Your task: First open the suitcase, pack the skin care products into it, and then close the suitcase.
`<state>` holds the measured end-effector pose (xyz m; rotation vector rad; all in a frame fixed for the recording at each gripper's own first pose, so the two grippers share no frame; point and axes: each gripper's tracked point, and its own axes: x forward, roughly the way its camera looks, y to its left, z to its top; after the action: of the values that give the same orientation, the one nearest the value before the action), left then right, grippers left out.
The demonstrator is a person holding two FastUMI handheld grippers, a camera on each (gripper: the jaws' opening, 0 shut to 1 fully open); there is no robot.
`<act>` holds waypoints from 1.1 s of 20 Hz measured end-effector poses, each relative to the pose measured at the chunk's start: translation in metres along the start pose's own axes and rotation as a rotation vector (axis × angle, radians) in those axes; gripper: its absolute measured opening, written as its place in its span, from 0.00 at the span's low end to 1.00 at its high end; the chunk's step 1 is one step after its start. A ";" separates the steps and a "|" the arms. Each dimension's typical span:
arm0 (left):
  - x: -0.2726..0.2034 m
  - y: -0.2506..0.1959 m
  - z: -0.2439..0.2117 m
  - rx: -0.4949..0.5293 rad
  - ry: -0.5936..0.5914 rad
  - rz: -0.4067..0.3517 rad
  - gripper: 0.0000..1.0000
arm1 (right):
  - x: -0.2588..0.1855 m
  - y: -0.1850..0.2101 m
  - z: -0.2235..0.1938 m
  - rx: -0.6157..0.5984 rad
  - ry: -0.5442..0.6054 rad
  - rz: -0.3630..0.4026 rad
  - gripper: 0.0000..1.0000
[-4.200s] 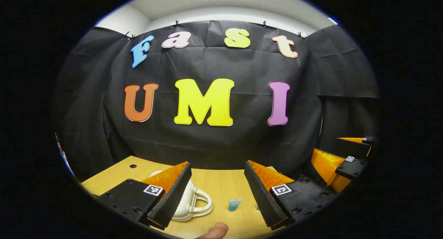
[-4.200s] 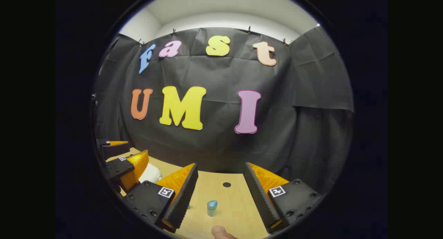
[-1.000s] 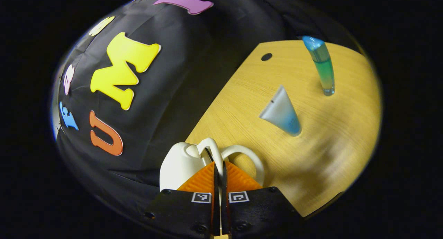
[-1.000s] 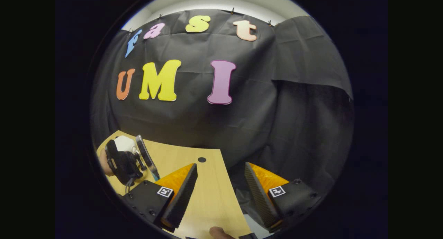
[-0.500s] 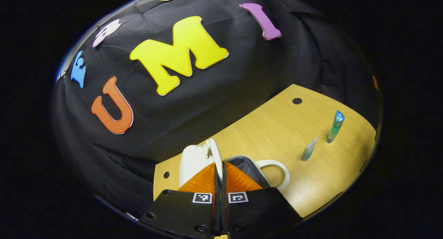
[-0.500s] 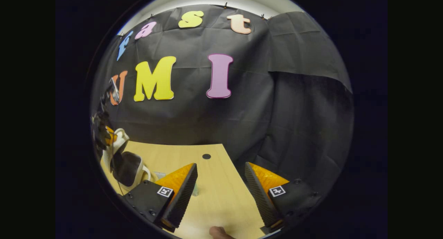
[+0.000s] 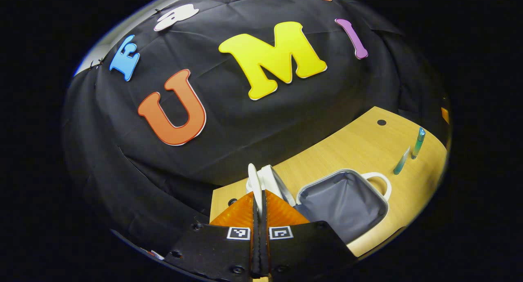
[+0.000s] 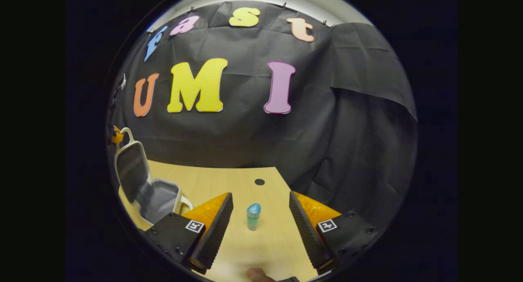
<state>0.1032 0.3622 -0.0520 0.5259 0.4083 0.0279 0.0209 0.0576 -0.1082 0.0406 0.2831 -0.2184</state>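
Left gripper (image 7: 258,202): clamped on the suitcase lid handle (image 7: 253,183), low centre, propping it up.
Suitcase (image 7: 343,200): open, lower right on the worktop (image 7: 347,151).
Right gripper (image 8: 260,216): spread wide, framing the bottle (image 8: 253,216) for pickup.

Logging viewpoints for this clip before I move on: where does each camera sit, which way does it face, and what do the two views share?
Left gripper view: rides the left gripper, tilted, facing the booth wall; its fingers are pinched on the handle of the open suitcase.
Right gripper view: rides the right gripper, facing the wall over the table; its fingers stand open around a blue-capped bottle; a fingertip shows below.
Shared: suitcase, bottle, table.
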 end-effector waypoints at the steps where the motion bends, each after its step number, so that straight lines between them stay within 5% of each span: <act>1: 0.002 0.014 -0.008 0.012 -0.003 0.008 0.03 | -0.001 0.007 0.002 -0.014 0.000 0.000 0.82; 11: 0.061 0.087 -0.170 -0.020 0.225 0.059 0.03 | -0.012 0.059 -0.014 -0.109 0.063 0.064 0.82; 14: 0.080 0.082 -0.215 0.008 0.286 0.012 0.03 | -0.010 0.053 -0.016 -0.109 0.079 0.045 0.82; 22: 0.109 0.063 -0.296 -0.143 0.393 -0.119 0.05 | -0.012 0.019 -0.047 -0.140 0.157 -0.023 0.82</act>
<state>0.0943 0.5737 -0.2945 0.3525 0.8146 0.0457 0.0013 0.0816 -0.1495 -0.0849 0.4545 -0.2178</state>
